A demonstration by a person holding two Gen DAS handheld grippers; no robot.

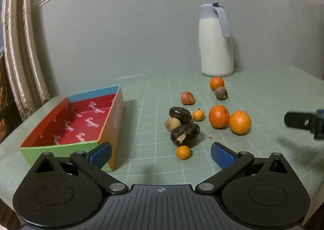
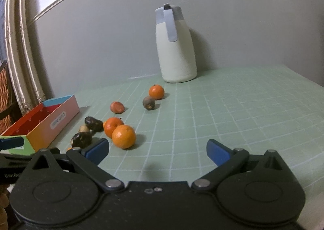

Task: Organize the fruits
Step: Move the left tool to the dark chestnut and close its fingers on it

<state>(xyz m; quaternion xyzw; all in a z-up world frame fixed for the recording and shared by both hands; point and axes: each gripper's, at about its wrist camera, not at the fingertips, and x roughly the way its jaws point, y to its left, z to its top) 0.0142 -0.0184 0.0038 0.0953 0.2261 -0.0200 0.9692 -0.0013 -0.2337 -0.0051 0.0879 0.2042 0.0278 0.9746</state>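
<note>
Closest to the lens, the left gripper (image 1: 161, 153) hovers with its jaws spread wide and nothing between them; the right gripper (image 2: 157, 150) is likewise wide apart and empty. Just ahead of the left jaws, slightly right of their gap, lies a small orange fruit (image 1: 183, 152). It looks light, round and smooth, likely to roll, so a gentle pinch across its middle should suit. Just behind it sits a dark fruit (image 1: 185, 134) with a broken patch of skin, probably soft and best squeezed lightly. Left of that small orange fruit stands the box (image 1: 50, 145), open and empty, red inside. Farther back from the small orange fruit and to its right, two oranges (image 1: 239, 122) touch each other; they seem firm and heavier, and lie ahead-left of the right jaws. Farthest off, near the wall, stands a white jug (image 1: 216, 46).
</note>
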